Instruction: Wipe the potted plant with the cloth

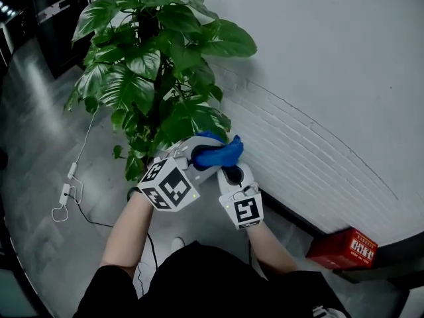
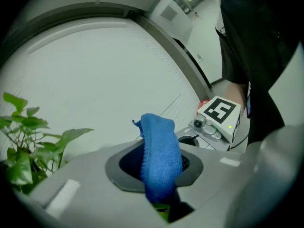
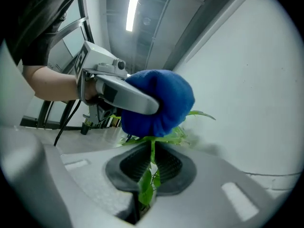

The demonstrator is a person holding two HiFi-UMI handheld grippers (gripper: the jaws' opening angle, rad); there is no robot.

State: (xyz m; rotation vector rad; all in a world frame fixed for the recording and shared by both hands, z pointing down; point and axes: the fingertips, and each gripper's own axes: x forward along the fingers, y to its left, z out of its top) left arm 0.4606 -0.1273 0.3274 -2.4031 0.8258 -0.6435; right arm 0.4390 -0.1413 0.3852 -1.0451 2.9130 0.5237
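Note:
The potted plant (image 1: 159, 65) with broad green leaves stands against the wall; its pot is hidden behind my grippers. My left gripper (image 1: 211, 152) is at the plant's lower right side, shut on a bunched blue cloth (image 1: 224, 152). In the left gripper view the cloth (image 2: 159, 151) sticks up from between the jaws of the left gripper (image 2: 160, 177). Just below it, my right gripper (image 1: 232, 175) is shut on a leaf. In the right gripper view that leaf (image 3: 147, 186) is pinched edge-on in the right gripper (image 3: 151, 167), and the cloth (image 3: 159, 103) presses on its upper part.
A white brick wall (image 1: 318, 111) runs along the right, close behind the plant. A red box (image 1: 344, 247) lies at the wall's foot. A white power strip with a cable (image 1: 66, 194) lies on the grey floor at left. A dark cabinet (image 1: 53, 18) stands at top left.

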